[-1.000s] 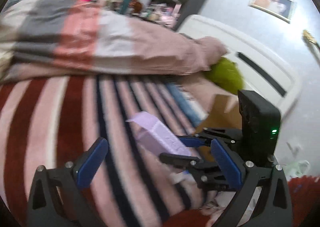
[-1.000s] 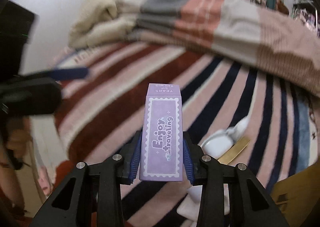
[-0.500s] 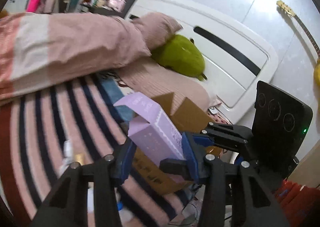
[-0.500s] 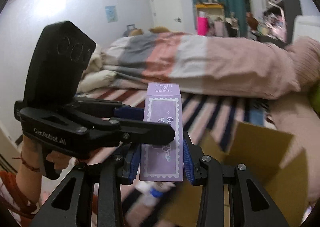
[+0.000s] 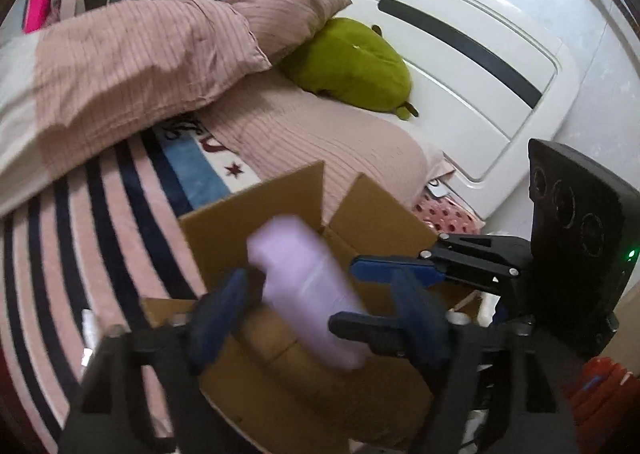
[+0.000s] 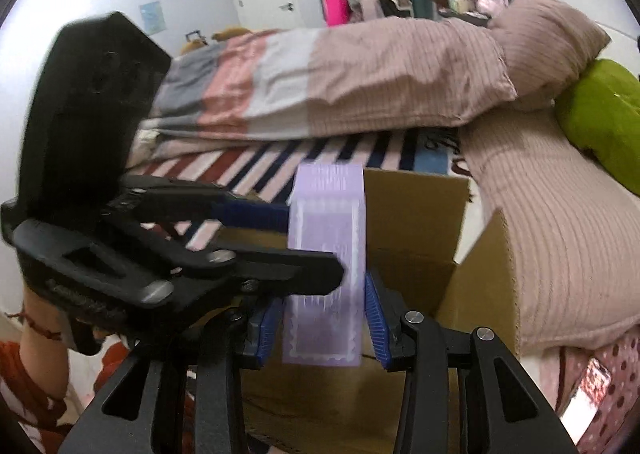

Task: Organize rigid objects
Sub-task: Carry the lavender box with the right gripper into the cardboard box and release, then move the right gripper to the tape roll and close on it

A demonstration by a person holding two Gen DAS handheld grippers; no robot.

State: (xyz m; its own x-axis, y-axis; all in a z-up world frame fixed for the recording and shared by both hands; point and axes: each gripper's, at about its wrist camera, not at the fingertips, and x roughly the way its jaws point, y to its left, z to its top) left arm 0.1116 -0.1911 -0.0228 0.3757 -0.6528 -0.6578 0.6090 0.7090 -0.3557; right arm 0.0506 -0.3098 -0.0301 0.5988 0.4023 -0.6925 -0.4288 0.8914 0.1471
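A purple carton, blurred by motion, hangs over the open cardboard box. My right gripper has its pads spread a little wider than the carton, so it is open around it. In the left wrist view the carton sits between the fingers of my left gripper, which stand apart from its sides. The right gripper reaches in from the right there. The left gripper crosses in from the left in the right wrist view.
The cardboard box stands on a striped blanket on a bed. A pink duvet, a green plush and a white headboard lie behind it. A pink basket is at the right.
Both grippers have swung from the blanket to above the cardboard box. The right pads, shut on the carton before, have opened. The carton is now blurred and sits lower.
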